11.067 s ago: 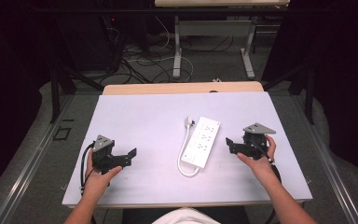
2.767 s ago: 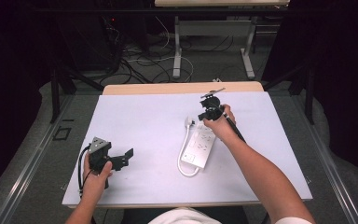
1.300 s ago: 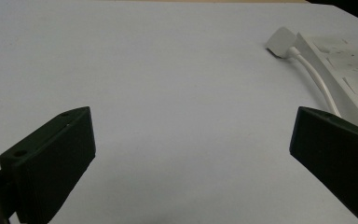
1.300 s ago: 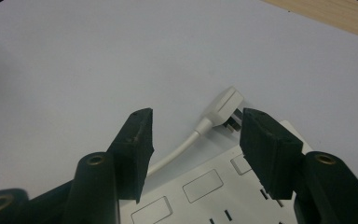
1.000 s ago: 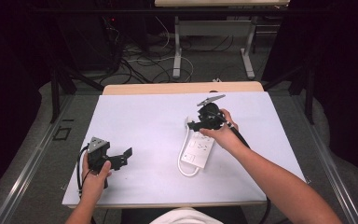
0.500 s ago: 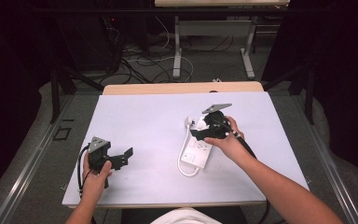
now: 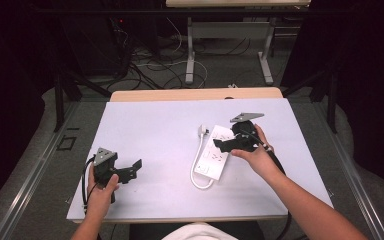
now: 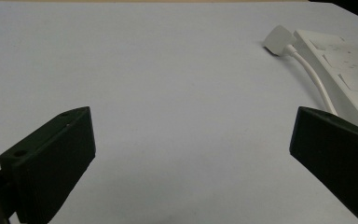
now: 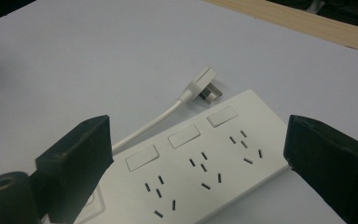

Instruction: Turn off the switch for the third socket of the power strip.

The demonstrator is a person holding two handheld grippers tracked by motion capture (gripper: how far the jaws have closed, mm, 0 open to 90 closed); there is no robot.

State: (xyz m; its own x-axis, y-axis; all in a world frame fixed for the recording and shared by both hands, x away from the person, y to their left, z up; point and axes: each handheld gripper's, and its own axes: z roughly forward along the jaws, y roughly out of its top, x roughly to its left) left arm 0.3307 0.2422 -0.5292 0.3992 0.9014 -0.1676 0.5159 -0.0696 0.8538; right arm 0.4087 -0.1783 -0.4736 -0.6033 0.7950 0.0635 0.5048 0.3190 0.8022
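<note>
On the counter (image 7: 145,125), right of centre: the white power strip (image 7: 215,152) lies flat, with its plug (image 7: 203,131) resting on the surface just beyond its far left corner.
Long axis of the strip: it runs from the person's near side away and slightly to the right in the high view; in the right gripper view the row of three switches and socket groups (image 9: 200,161) climbs from lower left to upper right.
Cord: a short white lead (image 7: 196,167) loops from the near end of the strip up its left side to the plug.
Right gripper (image 7: 230,145): it hovers over the far half of the strip, pointing leftward across it. Its fingers have just been opening and now stand wide, one at each side of the strip's width in the right gripper view (image 9: 196,154), with nothing pinched between them.
Left gripper (image 7: 132,169): it is held near the counter's near left corner, well apart from the strip. Its fingers (image 8: 51,158) are spread wide over bare surface and grip nothing.
Deciding relation: the strip lies directly below and ahead of the right fingers, while from the left gripper it sits far off at the right edge (image 8: 340,60). The right hand is much the nearer.
Judgement: any coming grasp would likely span the strip's short width, not its length.
</note>
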